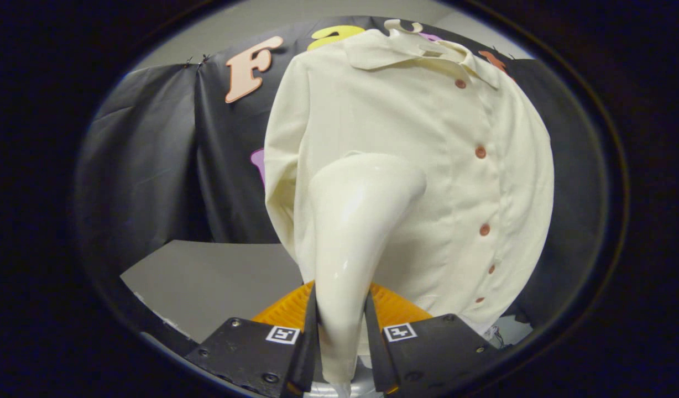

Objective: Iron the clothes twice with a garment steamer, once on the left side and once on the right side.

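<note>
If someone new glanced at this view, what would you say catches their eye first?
The glossy cream garment steamer, clamped by its handle between the gripper fingers, rises with its head against the shirt. Behind it hangs the cream shirt, its row of reddish buttons running down beside the steamer head.

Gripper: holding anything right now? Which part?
Yes. The gripper is shut on the garment steamer, both fingers pressing its handle near the lower end; its head points at the shirt.
</note>
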Tool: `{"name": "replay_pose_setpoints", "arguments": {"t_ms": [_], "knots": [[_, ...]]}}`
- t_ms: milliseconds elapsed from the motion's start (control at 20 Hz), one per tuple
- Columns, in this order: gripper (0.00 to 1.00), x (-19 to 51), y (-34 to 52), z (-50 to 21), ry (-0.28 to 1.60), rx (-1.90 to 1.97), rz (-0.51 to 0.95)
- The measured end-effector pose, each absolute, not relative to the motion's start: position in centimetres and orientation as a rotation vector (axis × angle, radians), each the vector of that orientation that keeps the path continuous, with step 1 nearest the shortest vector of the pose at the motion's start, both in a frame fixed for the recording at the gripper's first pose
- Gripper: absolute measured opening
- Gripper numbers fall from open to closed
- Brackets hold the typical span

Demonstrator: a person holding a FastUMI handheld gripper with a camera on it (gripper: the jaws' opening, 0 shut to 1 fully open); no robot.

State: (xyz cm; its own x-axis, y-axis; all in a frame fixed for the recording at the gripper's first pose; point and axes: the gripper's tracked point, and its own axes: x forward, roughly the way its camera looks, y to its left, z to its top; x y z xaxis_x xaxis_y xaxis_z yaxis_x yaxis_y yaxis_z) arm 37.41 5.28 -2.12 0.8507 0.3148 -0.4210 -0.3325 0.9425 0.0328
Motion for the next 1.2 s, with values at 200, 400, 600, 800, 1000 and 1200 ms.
{"name": "replay_pose_setpoints", "arguments": {"t_ms": [200,400,600,800,1000,1200], "knots": [[0.41,36.5,4.7,-6.1,0.482,-0.047,0.371],[0.41,35.3,3.5,-10.0,0.527,-0.040,0.381],[0.41,33.7,2.6,-14.5,0.577,-0.053,0.406],[0.41,32.0,2.4,-19.1,0.638,-0.029,0.434],[0.42,31.1,2.5,-21.8,0.677,-0.032,0.442],[0.42,30.6,2.4,-22.8,0.685,-0.009,0.444]]}}
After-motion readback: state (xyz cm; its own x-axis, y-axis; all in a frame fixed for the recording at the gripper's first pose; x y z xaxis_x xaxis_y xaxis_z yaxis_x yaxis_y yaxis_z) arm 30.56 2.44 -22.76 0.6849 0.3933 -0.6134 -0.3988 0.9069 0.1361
